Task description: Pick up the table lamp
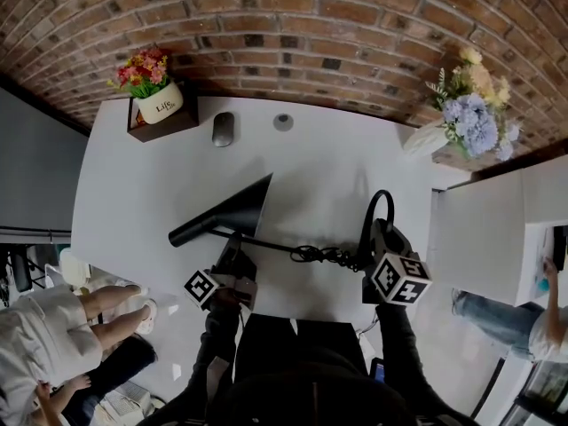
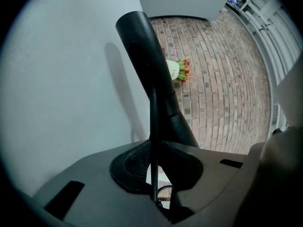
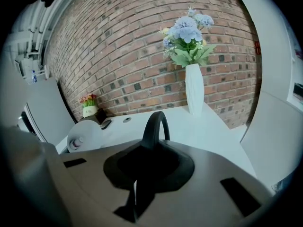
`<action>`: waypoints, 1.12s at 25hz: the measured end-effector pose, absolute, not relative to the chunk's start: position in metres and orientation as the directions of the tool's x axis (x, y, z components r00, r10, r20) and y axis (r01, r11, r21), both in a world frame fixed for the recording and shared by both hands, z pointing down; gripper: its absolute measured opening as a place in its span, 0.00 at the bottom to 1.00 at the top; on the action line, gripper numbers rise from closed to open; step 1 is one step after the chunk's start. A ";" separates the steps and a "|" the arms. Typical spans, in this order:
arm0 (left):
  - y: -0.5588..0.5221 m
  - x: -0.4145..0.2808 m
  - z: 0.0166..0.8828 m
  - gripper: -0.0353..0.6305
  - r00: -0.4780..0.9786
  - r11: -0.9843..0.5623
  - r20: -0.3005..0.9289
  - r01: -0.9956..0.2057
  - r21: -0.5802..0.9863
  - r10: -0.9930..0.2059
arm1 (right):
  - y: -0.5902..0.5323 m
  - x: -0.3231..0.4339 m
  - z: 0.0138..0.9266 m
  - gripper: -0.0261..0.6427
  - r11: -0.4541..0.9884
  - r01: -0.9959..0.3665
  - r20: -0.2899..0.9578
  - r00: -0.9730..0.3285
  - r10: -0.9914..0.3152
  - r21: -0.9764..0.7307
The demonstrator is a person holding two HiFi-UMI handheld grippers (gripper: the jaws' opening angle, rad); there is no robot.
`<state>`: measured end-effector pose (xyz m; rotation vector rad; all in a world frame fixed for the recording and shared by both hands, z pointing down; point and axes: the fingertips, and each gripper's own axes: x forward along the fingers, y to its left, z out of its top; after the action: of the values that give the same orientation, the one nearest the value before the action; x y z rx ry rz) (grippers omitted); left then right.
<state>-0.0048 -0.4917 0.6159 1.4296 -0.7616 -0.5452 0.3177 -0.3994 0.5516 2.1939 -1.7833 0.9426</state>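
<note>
The black table lamp lies on its side on the white table (image 1: 337, 162). Its cone shade (image 1: 238, 208) is in the middle, and a thin rod runs right past a bundle of cord (image 1: 321, 256) to a curved black arch (image 1: 376, 213). My left gripper (image 1: 234, 264) is shut on the thin rod (image 2: 153, 141), just behind the shade's neck (image 2: 147, 65). My right gripper (image 1: 382, 240) is shut on the foot of the arch (image 3: 156, 124). In the right gripper view the shade's white mouth (image 3: 87, 135) shows at the left.
At the table's back left, a white pot of red flowers (image 1: 158, 96) stands on a dark box. Beside it lie a dark mouse (image 1: 223, 129) and a small grey disc (image 1: 283, 122). A white vase of blue flowers (image 1: 469, 114) stands at the back right. A person sits at the lower left.
</note>
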 end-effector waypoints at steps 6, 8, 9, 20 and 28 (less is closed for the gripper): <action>-0.489 -0.001 0.598 0.11 0.692 0.033 0.101 -0.111 0.993 -0.715 | -0.387 0.321 0.544 0.08 -0.299 -0.911 0.545 0.104 -0.832 -0.284; -0.488 0.001 0.591 0.11 0.699 0.017 0.089 -0.109 0.994 -0.710 | -0.383 0.323 0.538 0.08 -0.298 -0.910 0.532 0.106 -0.840 -0.289; -0.487 0.002 0.587 0.11 0.703 0.008 0.079 -0.105 0.994 -0.707 | -0.381 0.324 0.534 0.08 -0.295 -0.911 0.522 0.108 -0.846 -0.289; -0.493 0.030 0.534 0.11 0.738 -0.094 -0.042 -0.029 0.995 -0.674 | -0.377 0.345 0.470 0.08 -0.260 -0.930 0.414 0.135 -0.900 -0.261; -0.512 0.042 0.476 0.11 0.761 -0.248 -0.170 0.012 0.969 -0.626 | -0.386 0.355 0.422 0.08 -0.239 -0.931 0.304 0.151 -0.941 -0.276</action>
<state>0.0424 -0.5124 0.4764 1.7322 -0.4852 -0.6464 0.3554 -0.3857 0.4218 2.4009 -1.9516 0.6637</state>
